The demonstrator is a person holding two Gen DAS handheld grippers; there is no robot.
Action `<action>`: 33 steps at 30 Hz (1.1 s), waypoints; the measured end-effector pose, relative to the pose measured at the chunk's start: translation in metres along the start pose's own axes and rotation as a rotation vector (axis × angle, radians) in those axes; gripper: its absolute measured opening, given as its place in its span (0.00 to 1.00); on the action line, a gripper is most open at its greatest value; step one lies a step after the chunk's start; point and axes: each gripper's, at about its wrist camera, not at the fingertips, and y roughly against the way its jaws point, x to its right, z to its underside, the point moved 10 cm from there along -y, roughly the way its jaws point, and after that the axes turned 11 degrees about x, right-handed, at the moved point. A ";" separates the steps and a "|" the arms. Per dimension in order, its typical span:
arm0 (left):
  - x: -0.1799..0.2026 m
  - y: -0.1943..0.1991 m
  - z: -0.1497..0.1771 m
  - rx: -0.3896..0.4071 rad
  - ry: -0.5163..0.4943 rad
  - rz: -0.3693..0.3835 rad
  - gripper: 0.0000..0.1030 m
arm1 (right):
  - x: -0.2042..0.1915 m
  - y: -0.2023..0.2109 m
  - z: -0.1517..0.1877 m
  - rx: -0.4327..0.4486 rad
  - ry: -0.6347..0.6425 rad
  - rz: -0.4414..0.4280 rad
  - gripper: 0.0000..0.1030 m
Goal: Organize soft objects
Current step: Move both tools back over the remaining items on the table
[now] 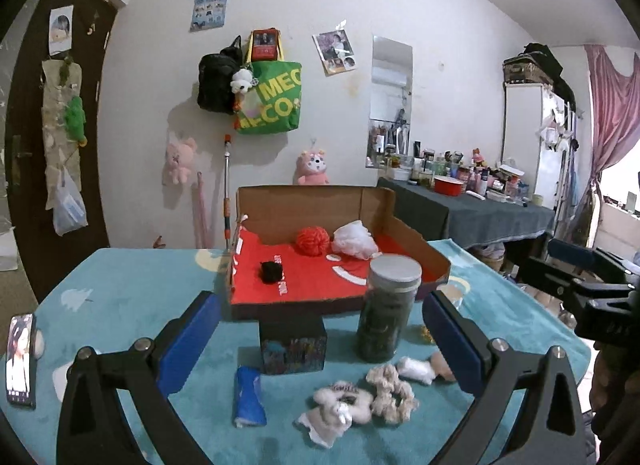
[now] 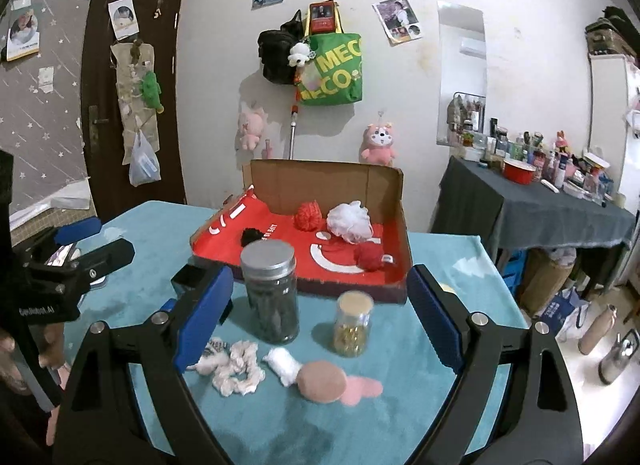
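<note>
A red-lined cardboard box (image 1: 434, 255) (image 2: 404, 233) stands mid-table. In it lie a red yarn ball (image 1: 313, 240) (image 2: 308, 215), a white mesh puff (image 1: 354, 239) (image 2: 349, 221), a black pompom (image 1: 271, 272) (image 2: 251, 235) and a second red ball (image 2: 370, 257). In front of it on the table lie a cream scrunchie (image 1: 390, 387) (image 2: 238, 367), a small white plush (image 1: 340, 405), a white roll (image 1: 416, 369) (image 2: 284, 365) and a tan round puff (image 2: 322, 381). My left gripper (image 1: 320, 337) and right gripper (image 2: 320, 315) are open and empty above these.
A dark jar with a metal lid (image 1: 386, 311) (image 2: 272, 293), a small glass jar (image 2: 353, 323), a dark box (image 1: 293, 345), a blue packet (image 1: 249, 395) and a phone (image 1: 20, 359) stand on the teal tablecloth (image 1: 132, 293). A cluttered dresser (image 2: 540, 201) is at the right.
</note>
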 end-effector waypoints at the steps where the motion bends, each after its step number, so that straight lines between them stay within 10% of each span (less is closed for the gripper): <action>1: 0.001 0.001 0.003 0.002 -0.004 -0.004 1.00 | 0.001 0.002 0.003 0.007 0.000 0.010 0.86; 33: 0.001 -0.013 0.116 -0.191 0.009 -0.034 1.00 | 0.001 -0.009 0.142 -0.167 -0.083 0.067 0.86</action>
